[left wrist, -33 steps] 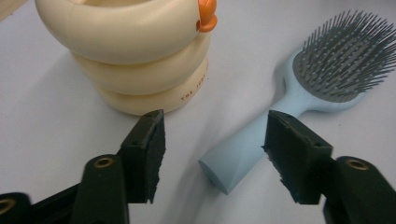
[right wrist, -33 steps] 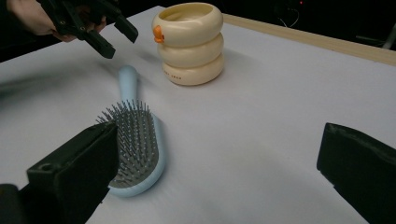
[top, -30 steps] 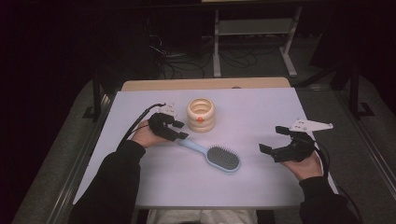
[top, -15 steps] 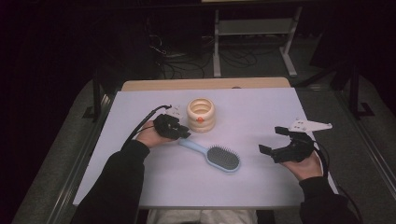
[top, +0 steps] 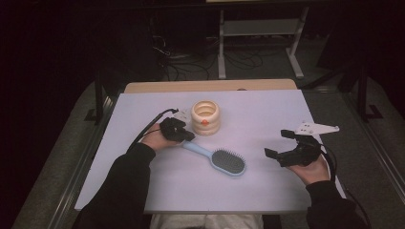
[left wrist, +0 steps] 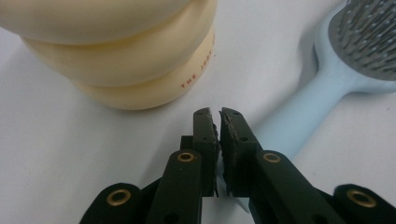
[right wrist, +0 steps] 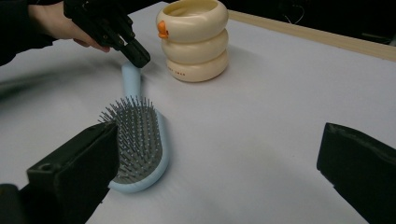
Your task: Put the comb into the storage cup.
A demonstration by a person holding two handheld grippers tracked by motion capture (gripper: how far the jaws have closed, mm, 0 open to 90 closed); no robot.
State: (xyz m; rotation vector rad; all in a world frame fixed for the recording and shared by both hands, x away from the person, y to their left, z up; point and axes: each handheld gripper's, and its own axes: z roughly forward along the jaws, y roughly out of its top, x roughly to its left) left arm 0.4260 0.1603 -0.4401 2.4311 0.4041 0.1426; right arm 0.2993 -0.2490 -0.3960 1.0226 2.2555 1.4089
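Observation:
A light blue hairbrush [top: 228,161] lies bristles up at the middle of the white table, its handle pointing to the left. My left gripper [top: 189,136] is over the end of that handle, jaws together with only a hairline gap. In the left gripper view the left gripper [left wrist: 218,116] has the blue handle [left wrist: 285,126] running beneath it. A cream ringed cup [top: 206,117] with an orange spot stands just beyond. My right gripper [top: 278,143] is held wide open at the right, apart from the brush. In the right gripper view the right gripper [right wrist: 217,140] faces the brush [right wrist: 137,135] and cup [right wrist: 196,42].
The white table top [top: 267,109] has a wooden strip [top: 210,86] along its far edge. Beyond it are a dark floor with cables [top: 191,62] and a metal rack [top: 258,28]. A grey plate [top: 315,128] sits on the right gripper.
The left gripper has edged slightly right along the brush handle. The brush, the cup and the right gripper have hardly moved.

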